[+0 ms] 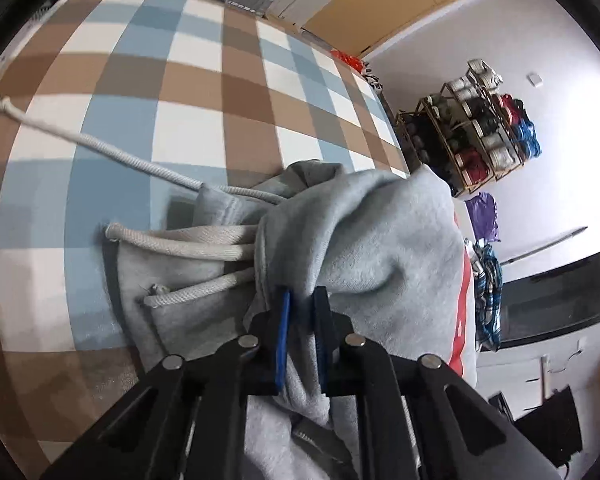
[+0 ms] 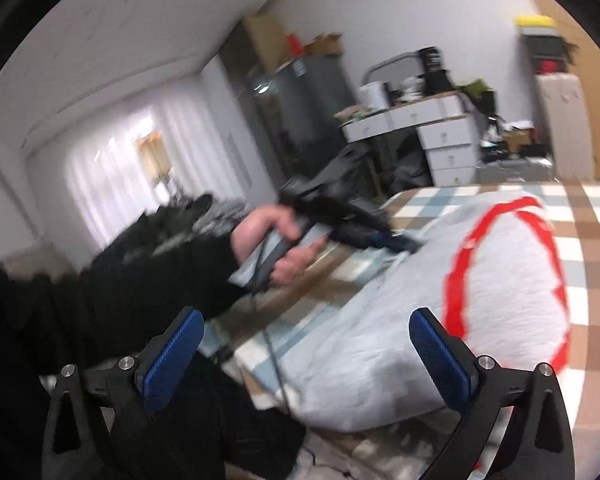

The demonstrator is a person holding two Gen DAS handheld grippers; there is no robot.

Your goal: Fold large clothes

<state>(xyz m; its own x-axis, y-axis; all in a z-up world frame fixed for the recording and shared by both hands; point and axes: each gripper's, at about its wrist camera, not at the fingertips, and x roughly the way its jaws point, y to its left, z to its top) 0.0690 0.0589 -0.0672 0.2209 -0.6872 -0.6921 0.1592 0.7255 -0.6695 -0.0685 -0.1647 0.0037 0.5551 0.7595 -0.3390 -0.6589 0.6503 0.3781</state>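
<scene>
Now pinching one edge, the other tool is hanging free.
Left gripper (image 1: 300, 312), jaws narrow, is clamping a fold of the soft grey fleece hoodie (image 1: 364, 232) lying bunched on the blue-brown checked cloth (image 1: 140, 80); at three o'clock, right gripper (image 2: 306, 344) is gaping wide, holding nothing. Mid-fold, I judge: it needs the opposite hem.

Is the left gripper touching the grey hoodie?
Touching. The left wrist view shows the left gripper with its jaws closed on a bunched fold of the grey hoodie, fabric pinched between the blue pads.
</scene>
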